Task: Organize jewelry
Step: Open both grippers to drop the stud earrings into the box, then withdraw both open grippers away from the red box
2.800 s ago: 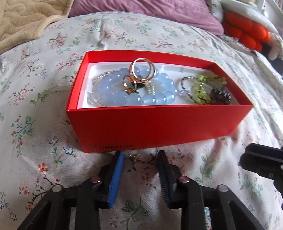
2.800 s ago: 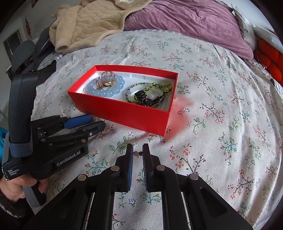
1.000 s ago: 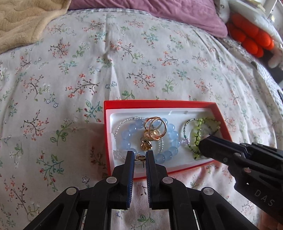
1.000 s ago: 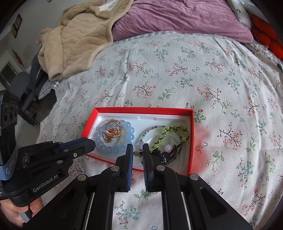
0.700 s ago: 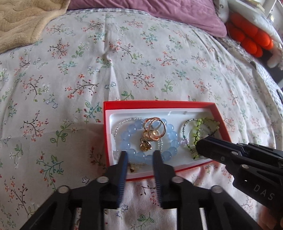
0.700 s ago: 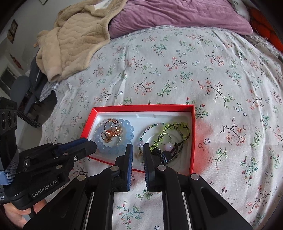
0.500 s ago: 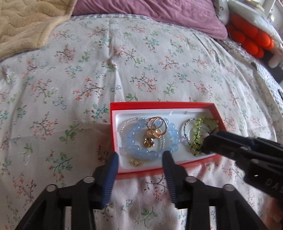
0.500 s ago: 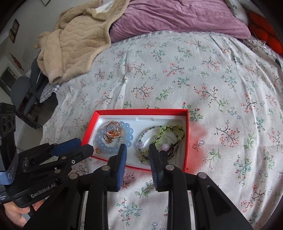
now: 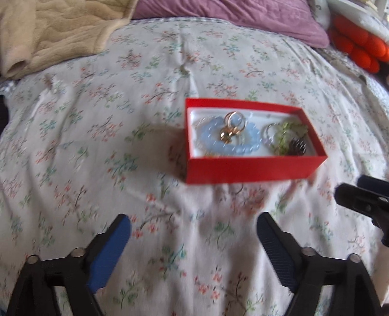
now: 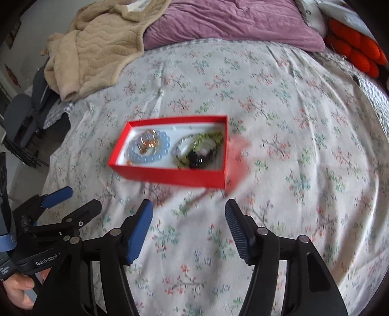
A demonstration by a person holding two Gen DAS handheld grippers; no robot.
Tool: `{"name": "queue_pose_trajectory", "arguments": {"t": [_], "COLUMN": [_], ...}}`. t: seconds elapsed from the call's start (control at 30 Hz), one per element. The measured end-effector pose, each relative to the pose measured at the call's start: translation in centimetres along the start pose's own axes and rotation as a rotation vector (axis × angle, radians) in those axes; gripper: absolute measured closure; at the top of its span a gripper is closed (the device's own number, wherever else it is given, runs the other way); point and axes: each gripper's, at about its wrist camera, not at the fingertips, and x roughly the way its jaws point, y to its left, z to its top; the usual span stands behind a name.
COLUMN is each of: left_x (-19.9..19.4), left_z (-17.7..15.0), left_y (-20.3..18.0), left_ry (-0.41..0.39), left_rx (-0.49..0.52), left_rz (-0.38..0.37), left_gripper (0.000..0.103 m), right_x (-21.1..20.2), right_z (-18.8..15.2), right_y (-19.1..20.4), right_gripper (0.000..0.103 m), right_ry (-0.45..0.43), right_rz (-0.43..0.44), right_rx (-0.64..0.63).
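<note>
A shallow rectangular red cardboard box (image 9: 252, 167) with a white lining sits on the white floral-print bedspread (image 9: 97, 145), and everything else is placed from it. Inside the box, toward its left end, lies a bracelet of round pale-blue beads (image 9: 227, 141) with a small cluster of gold-coloured rings (image 9: 231, 126) resting on top of it. Toward the right end of the box lies a tangle of green beaded bracelet (image 9: 285, 136) with a dark beaded piece (image 9: 297, 145) against it, close to the near wall. Motion blur softens the finer detail of all the jewelry.

The left gripper (image 9: 193, 227) hovers over the bedspread in front of the box's near wall, apart from it, its blue-padded jaws spread wide and holding nothing. The right gripper (image 10: 188, 210) also hangs in front of the near wall, clear of the box, its jaws likewise released and empty. In the right wrist view the left gripper shows to the near left of the box.

Beyond the far side of the box, a rumpled beige quilted blanket (image 10: 97, 41) lies to the left and a purple pillow (image 10: 231, 21) sits straight behind. A bright orange plush cushion (image 10: 357, 48) is at the far right
</note>
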Motion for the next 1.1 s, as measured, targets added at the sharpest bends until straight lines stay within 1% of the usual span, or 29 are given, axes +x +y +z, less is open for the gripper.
{"name": "queue_pose_trajectory", "arguments": {"t": [0.03,0.17,0.27,0.37,0.43,0.53,0.67,0.9,1.1], "left_x": [-0.1,-0.5,-0.8,-0.6,-0.5,-0.4,-0.2,-0.4,-0.4], "left_z": [-0.3,-1.0,-1.5,-1.8,-2.1,-2.3,-2.3,-2.0,-2.0], "left_y": [0.0,-0.2,-0.2,-0.1,-0.1,-0.2,-0.3,-0.4,-0.6], "left_ry": [0.003,0.014,0.011,0.025,0.03,0.025,0.019,0.005,0.005], "left_rx": [-0.006,-0.014,-0.016,-0.02,-0.029,-0.021,-0.02,-0.031,-0.028], "left_rz": [0.007,-0.013,0.0,0.021,0.024,0.035,0.054,0.035,0.029], "left_gripper": [0.011,0.005,0.001,0.001,0.001,0.001,0.001,0.001,0.001], "right_x": [-0.1,-0.3,0.0,0.3,0.4,0.5,0.6,1.2,1.5], "right_z": [-0.5,-2.1,-3.0,-3.5,-3.6,-3.5,-3.4,-3.3,-3.3], "right_y": [0.0,0.3,0.6,0.6,0.6,0.6,0.6,0.8,1.3], "right_gripper": [0.033,0.028,0.024,0.022,0.017,0.012,0.009,0.003,0.003], "right_ry": [0.008,0.026,0.037,0.047,0.045,0.04,0.039,0.04,0.041], "right_rz": [-0.012,-0.06,-0.095,-0.117,-0.129,-0.162,-0.199,-0.241,-0.247], "right_rx": [0.004,0.008,0.004,0.008,0.009,0.006,-0.003,-0.018,-0.037]}}
